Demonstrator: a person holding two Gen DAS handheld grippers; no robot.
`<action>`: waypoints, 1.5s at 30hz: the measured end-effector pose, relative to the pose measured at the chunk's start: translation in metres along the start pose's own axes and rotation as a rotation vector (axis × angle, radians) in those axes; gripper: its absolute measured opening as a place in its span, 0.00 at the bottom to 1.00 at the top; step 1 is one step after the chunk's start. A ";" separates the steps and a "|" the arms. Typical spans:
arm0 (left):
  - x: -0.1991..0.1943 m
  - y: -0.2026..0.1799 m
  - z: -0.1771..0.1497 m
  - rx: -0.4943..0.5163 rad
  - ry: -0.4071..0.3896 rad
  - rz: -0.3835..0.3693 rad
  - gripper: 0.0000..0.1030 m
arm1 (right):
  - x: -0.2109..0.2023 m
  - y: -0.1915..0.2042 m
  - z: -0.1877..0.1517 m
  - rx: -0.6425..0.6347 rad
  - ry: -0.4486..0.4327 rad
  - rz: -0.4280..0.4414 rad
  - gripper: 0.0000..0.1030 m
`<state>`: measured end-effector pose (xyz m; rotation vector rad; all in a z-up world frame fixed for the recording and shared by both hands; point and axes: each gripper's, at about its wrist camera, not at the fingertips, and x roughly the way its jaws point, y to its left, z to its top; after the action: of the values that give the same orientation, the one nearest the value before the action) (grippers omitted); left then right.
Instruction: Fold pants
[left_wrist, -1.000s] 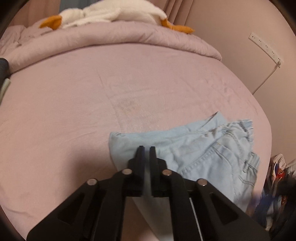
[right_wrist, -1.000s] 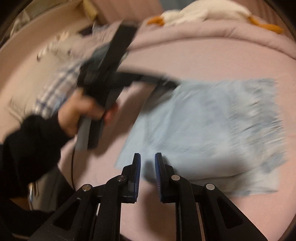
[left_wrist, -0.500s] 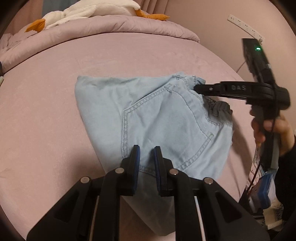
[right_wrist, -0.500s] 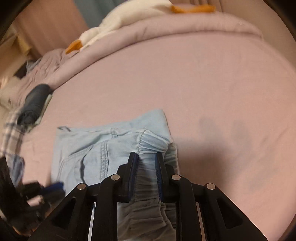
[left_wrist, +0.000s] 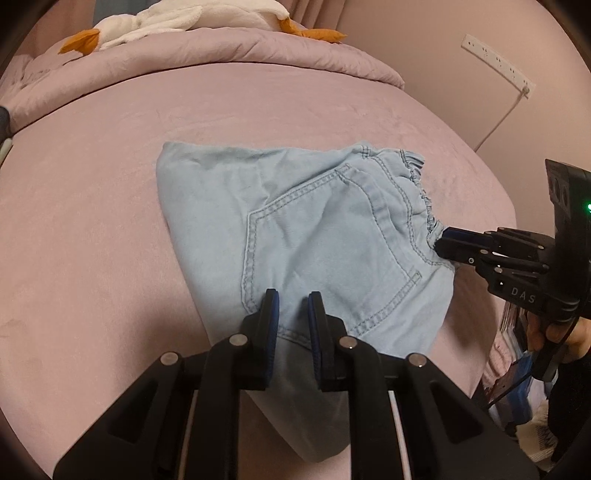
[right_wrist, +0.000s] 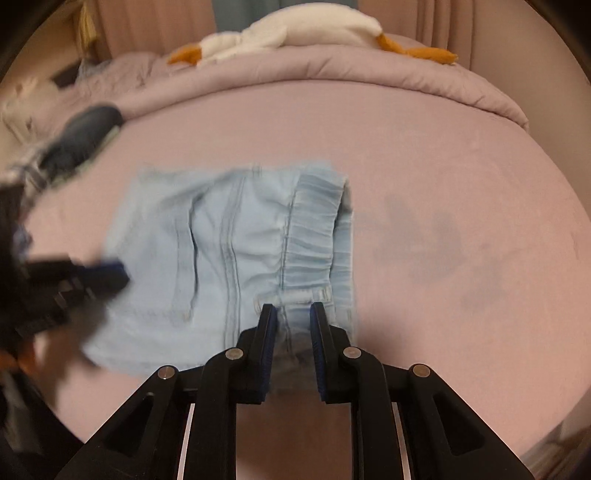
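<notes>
The light blue denim pants (left_wrist: 314, 236) lie folded into a compact bundle on the pink bed, back pocket up, elastic waistband to the right. My left gripper (left_wrist: 293, 300) is open, its fingers over the bundle's near edge, holding nothing. My right gripper (right_wrist: 293, 312) is open over the waistband end of the pants (right_wrist: 236, 258). In the left wrist view the right gripper (left_wrist: 443, 247) shows at the right, its tip at the waistband. In the right wrist view the left gripper (right_wrist: 110, 277) appears blurred at the bundle's left edge.
A rolled pink duvet (left_wrist: 221, 51) with a white plush goose (right_wrist: 295, 29) lies along the far side of the bed. A dark rolled item (right_wrist: 85, 129) lies at the far left. A power strip (left_wrist: 498, 62) hangs on the right wall. Clutter (left_wrist: 517, 369) sits beyond the bed's right edge.
Both grippers have pulled back a little from the folded pants and their jaws have opened slightly wider. The right gripper slid down along the waistband. The bundle stays flat on the bed.
</notes>
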<state>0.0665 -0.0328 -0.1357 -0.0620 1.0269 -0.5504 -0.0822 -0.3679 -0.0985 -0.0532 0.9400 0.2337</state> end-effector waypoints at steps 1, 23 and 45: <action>-0.004 0.002 -0.001 -0.017 -0.003 -0.008 0.16 | -0.001 0.000 0.000 -0.011 -0.009 -0.002 0.18; -0.012 0.076 -0.027 -0.478 -0.020 -0.295 0.62 | 0.033 -0.116 -0.019 0.595 0.080 0.556 0.70; 0.015 0.061 0.009 -0.372 0.007 -0.283 0.64 | 0.059 -0.080 0.026 0.400 0.145 0.585 0.72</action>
<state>0.1045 0.0113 -0.1613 -0.5406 1.1248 -0.6088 -0.0104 -0.4316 -0.1348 0.5867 1.1166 0.5815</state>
